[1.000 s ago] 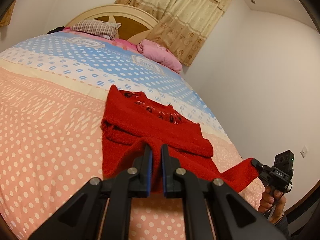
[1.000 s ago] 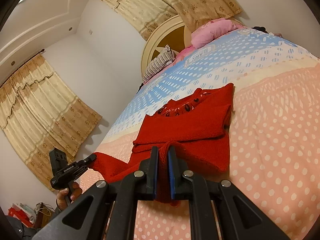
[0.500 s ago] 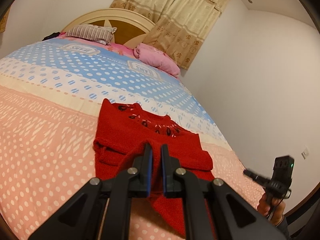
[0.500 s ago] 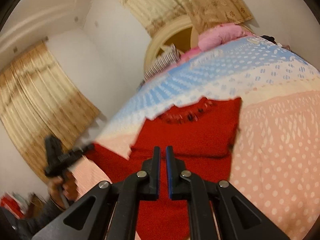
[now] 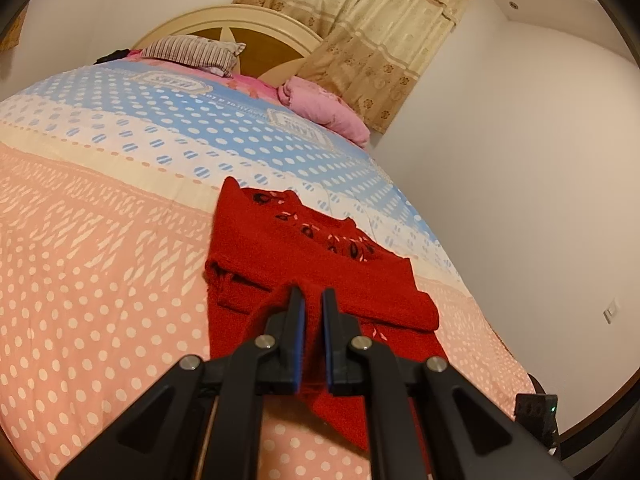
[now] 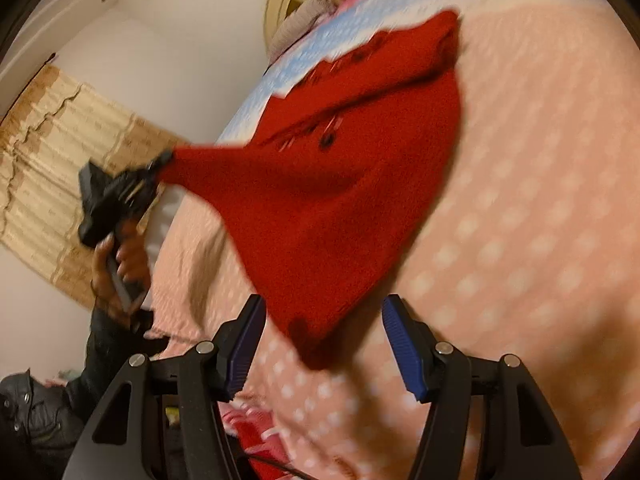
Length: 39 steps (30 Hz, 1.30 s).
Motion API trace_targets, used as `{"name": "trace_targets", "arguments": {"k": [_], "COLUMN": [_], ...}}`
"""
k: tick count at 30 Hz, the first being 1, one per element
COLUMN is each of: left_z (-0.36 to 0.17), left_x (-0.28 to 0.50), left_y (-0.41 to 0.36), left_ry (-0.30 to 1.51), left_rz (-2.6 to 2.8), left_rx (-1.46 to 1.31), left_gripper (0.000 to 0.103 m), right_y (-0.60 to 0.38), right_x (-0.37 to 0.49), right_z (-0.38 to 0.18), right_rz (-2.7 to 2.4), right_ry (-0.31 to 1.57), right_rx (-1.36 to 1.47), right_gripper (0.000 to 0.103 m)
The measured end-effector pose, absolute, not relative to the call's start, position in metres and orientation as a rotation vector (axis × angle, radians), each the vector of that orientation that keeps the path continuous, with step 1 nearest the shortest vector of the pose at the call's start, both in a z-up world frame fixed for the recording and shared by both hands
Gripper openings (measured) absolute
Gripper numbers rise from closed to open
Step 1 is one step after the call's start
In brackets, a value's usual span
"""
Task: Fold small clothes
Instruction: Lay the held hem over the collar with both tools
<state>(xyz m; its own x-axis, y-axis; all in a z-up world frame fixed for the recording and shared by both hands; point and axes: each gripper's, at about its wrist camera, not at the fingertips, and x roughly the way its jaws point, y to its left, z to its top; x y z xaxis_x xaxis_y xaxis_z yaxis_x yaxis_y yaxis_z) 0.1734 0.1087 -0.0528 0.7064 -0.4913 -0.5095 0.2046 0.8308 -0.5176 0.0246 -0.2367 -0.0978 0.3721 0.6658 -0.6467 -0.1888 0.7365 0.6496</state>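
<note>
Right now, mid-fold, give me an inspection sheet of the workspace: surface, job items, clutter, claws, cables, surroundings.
Surface: bed cover, pink and blue with white dots.
Job's things: red sweater, sleeves folded across the body; one hem corner lifted.
Clutter: striped pillow and pink pillow at the headboard.
Claws: left claw shut on the sweater hem; right claw opening, hem corner between the pads, not pressed.
Cables: nothing seen for certain.
Surroundings: white wall, patterned curtains, wall socket.
</note>
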Motion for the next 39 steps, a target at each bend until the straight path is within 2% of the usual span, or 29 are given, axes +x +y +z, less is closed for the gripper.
{"name": "trace_targets", "arguments": {"k": [1, 2, 3, 4, 16, 23, 24, 25, 26, 28, 31, 39], "left_z": [-0.053, -0.053, -0.053, -0.053, -0.011, -0.014, -0.019, -0.029, -0.037, -0.058, -0.088, -0.125], "left_x": [0.172, 0.172, 0.172, 0.172, 0.208, 0.225, 0.221, 0.213, 0.205, 0.183, 0.162, 0.176], "left_y": [0.109, 0.109, 0.110, 0.110, 0.110, 0.094, 0.090, 0.084, 0.079, 0.069, 0.066, 0.069], "left_ry": [0.684, 0.683, 0.683, 0.683, 0.600, 0.641, 0.660, 0.677, 0.691, 0.730, 0.831, 0.948], "left_rz": [-0.403, -0.401, -0.402, -0.403, -0.414, -0.435, -0.449, -0.474, -0.467, -0.438, -0.475, -0.445], "left_rx": [-0.450, -0.450, -0.451, -0.450, -0.443, -0.351, -0.319, -0.251, -0.182, -0.020, 0.043, -0.092], "left_gripper": [0.008, 0.008, 0.008, 0.008, 0.004, 0.006, 0.008, 0.017, 0.035, 0.059, 0.059, 0.059], "right_y": [-0.228, -0.223, -0.216, -0.214, -0.263, -0.273, -0.273, -0.273, -0.272, -0.270, -0.272, -0.274], "right_x": [0.023, 0.022, 0.025, 0.027, 0.093, 0.150, 0.152, 0.155, 0.157, 0.158, 0.159, 0.156], "right_z": [-0.100, -0.096, -0.096, -0.096, 0.018, 0.049, 0.049, 0.050, 0.048, 0.042, 0.035, 0.025], "right_rz": [0.593, 0.593, 0.604, 0.604, 0.505, 0.480, 0.483, 0.484, 0.491, 0.493, 0.493, 0.494], "right_ry": [1.058, 1.045, 1.043, 1.043, 0.671, 0.613, 0.614, 0.616, 0.621, 0.630, 0.642, 0.662], "right_rx": [0.512, 0.491, 0.462, 0.452, 0.433, 0.443, 0.444, 0.441, 0.441, 0.437, 0.444, 0.451], "right_gripper": [0.061, 0.048, 0.013, 0.004, 0.004, 0.004, 0.004, 0.004, 0.004, 0.004, 0.004, 0.004]}}
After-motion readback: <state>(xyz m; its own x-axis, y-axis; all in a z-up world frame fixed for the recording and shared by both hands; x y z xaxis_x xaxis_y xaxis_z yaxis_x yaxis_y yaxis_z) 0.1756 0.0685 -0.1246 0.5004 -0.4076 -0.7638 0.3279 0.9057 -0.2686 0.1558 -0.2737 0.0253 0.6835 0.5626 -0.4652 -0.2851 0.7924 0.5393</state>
